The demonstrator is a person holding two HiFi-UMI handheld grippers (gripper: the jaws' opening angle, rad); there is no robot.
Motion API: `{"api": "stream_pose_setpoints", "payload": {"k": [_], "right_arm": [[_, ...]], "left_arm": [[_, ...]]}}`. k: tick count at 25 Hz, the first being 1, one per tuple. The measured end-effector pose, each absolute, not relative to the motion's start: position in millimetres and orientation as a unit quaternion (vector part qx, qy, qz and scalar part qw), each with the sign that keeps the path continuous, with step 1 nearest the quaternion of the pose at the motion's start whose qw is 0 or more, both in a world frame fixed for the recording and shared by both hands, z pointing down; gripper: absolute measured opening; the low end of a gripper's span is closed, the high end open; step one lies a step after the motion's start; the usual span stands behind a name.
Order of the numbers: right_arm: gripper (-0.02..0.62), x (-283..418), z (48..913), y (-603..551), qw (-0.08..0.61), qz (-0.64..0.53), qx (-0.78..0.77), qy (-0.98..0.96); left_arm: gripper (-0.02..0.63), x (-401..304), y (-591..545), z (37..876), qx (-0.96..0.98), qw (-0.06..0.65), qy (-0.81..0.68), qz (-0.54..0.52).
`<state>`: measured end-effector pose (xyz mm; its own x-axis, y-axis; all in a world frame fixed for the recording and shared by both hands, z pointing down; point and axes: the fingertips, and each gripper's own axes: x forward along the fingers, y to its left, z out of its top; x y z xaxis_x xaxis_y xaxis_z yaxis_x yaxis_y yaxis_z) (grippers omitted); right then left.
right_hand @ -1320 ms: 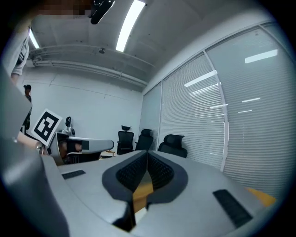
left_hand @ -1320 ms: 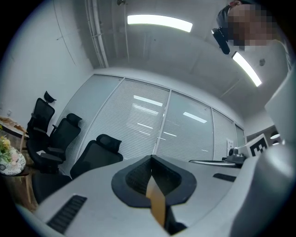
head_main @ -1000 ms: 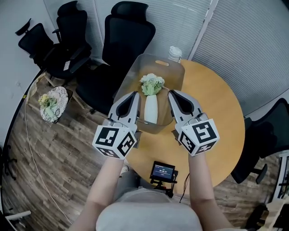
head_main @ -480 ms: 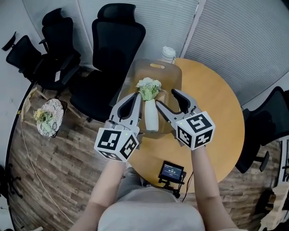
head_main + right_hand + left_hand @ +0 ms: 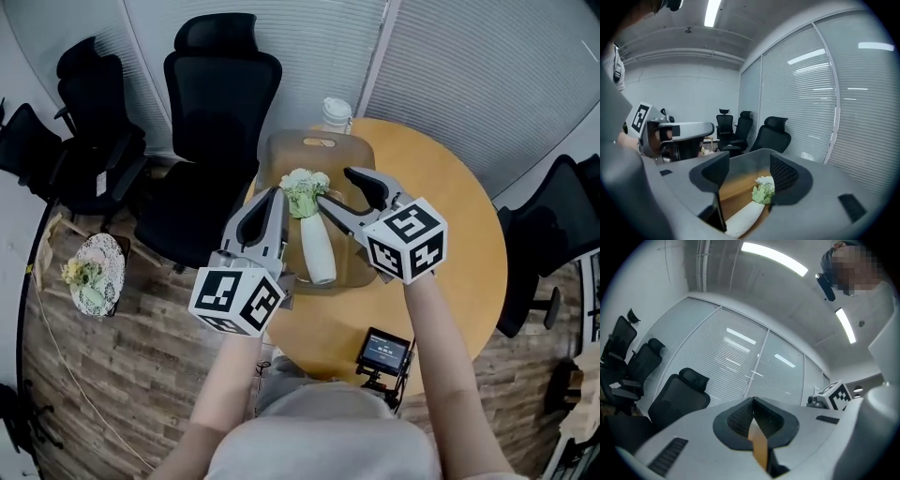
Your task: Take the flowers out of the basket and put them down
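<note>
Seen from my head looking down, a round wooden table sits before me, twelve o'clock being the far edge. A see-through brown basket lies on the table's ten o'clock side, its handle slot toward twelve. Inside it is a white vase with a small bunch of pale green and white flowers at its twelve o'clock end; the flowers are in the vase, inside the basket. My right gripper reaches in from four o'clock, and its jaws have just been opening. They now stand well apart with the flowers between their tips. The bunch sits close to one jaw, and I cannot tell if it touches. My left gripper hovers at the vase's nine o'clock side, jaws pressed together with nothing between them. A lidded paper cup stands at the table's twelve o'clock edge, just beyond the basket. A small screen sits at six o'clock. A black office chair stands past the table at eleven o'clock. Far off at nine o'clock, off the table, a white lacy holder carries another small bunch.
</note>
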<state>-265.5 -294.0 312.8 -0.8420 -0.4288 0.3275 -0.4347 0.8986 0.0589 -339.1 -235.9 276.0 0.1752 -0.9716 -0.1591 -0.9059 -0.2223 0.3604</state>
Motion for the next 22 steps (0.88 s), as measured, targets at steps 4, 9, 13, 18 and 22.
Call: {"api": "stream_pose_setpoints", "payload": {"k": [4, 9, 13, 18, 22], "right_arm": [[0.261, -280, 341, -315, 0.202, 0.098, 0.218, -0.950], [0.301, -285, 398, -335, 0.313, 0.122, 0.239, -0.911], [0.331, -295, 432, -338, 0.362, 0.167, 0.231, -0.888], [0.339, -296, 482, -343, 0.415, 0.231, 0.230, -0.850], [0.339, -291, 522, -340, 0.454, 0.284, 0.225, -0.814]], "left_arm": [[0.005, -345, -243, 280, 0.769, 0.098, -0.604, -0.185], [0.005, -353, -252, 283, 0.776, 0.104, -0.591, -0.193], [0.005, -359, -258, 286, 0.778, 0.105, -0.589, -0.194], [0.005, -368, -263, 291, 0.776, 0.116, -0.587, -0.198], [0.005, -372, -267, 294, 0.779, 0.123, -0.583, -0.198]]}}
